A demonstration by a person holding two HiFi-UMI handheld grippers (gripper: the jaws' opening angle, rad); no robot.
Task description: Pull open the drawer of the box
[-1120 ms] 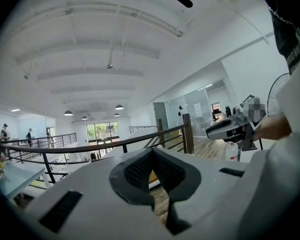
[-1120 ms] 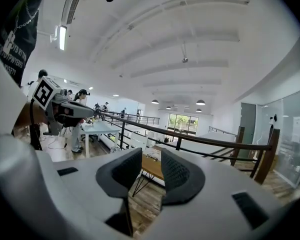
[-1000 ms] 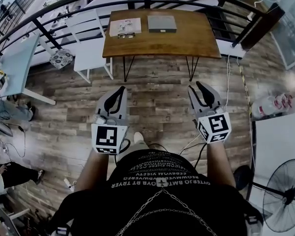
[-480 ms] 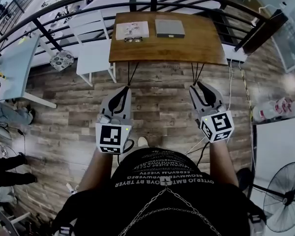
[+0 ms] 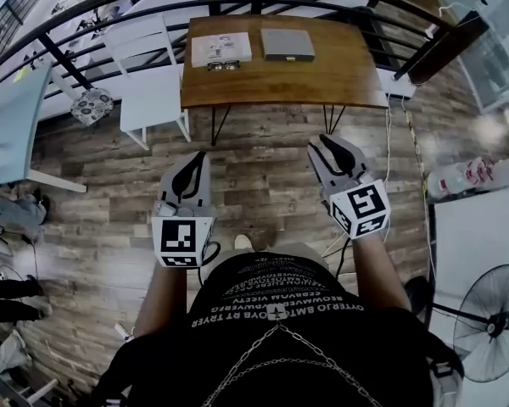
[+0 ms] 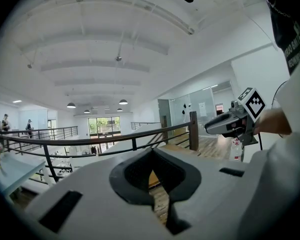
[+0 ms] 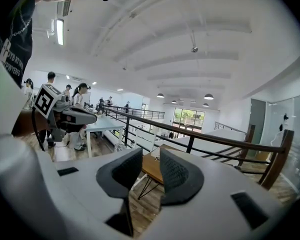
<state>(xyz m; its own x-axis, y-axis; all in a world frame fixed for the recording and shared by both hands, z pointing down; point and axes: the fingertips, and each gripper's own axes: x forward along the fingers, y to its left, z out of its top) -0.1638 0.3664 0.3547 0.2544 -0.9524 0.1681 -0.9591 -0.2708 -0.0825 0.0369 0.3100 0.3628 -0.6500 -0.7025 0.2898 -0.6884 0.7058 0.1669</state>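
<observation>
Head view gives us little that we can truly read: rows of white lettering curve across the black shirt (image 5: 276, 305), but they are too warped and small for us to spell out. The printed sheet (image 5: 220, 47) on the wooden table (image 5: 280, 83) is likewise illegible. The box (image 5: 287, 44), grey and flat, lies on that table well ahead of both grippers. It sits a little nearer the line of the right gripper (image 5: 332, 145) than that of the left gripper (image 5: 199, 156), with the sheet just to its left, and neither gripper touches it. Each of the two carries a cube (image 5: 181, 238) with black-and-white square markers and no words. In the left gripper view we find the jaws clenched, tips meeting with only a bowed slot behind them and nothing in it. In the right gripper view the jaws stand apart and are closing, and between the pads we see only the far table and the floor. Against the frame of a second ago, we note that the right gripper has risen in the head view and drawn in toward the table's near edge. The left gripper has drifted slightly to the left, and the box and sheet lie on the table as they did.
</observation>
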